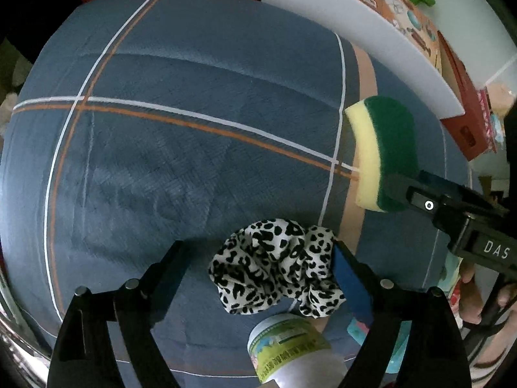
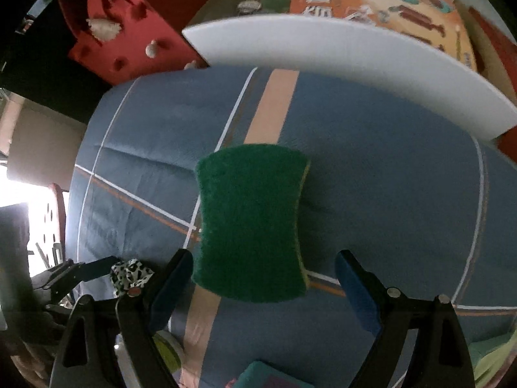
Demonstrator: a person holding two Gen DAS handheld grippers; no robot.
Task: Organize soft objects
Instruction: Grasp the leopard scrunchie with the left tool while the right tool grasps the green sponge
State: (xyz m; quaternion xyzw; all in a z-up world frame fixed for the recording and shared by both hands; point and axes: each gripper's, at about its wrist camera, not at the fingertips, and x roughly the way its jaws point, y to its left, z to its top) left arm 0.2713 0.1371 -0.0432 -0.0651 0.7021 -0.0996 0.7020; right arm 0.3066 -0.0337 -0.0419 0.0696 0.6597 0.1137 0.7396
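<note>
My left gripper (image 1: 261, 258) stands wide open over the leopard-print scrunchie (image 1: 274, 265), which lies on the blue striped cushion (image 1: 194, 129); its right pad touches the fabric's edge, its left pad is apart. My right gripper (image 2: 263, 268) is also wide, with the green-and-yellow sponge (image 2: 252, 223) between its fingers against the left pad; I cannot tell whether it rests on the cushion. A white jar with a green label (image 1: 290, 349) sits just beside the scrunchie. A white board (image 2: 355, 58) borders the cushion's far edge, with a red box (image 2: 129, 42) beside it.
</note>
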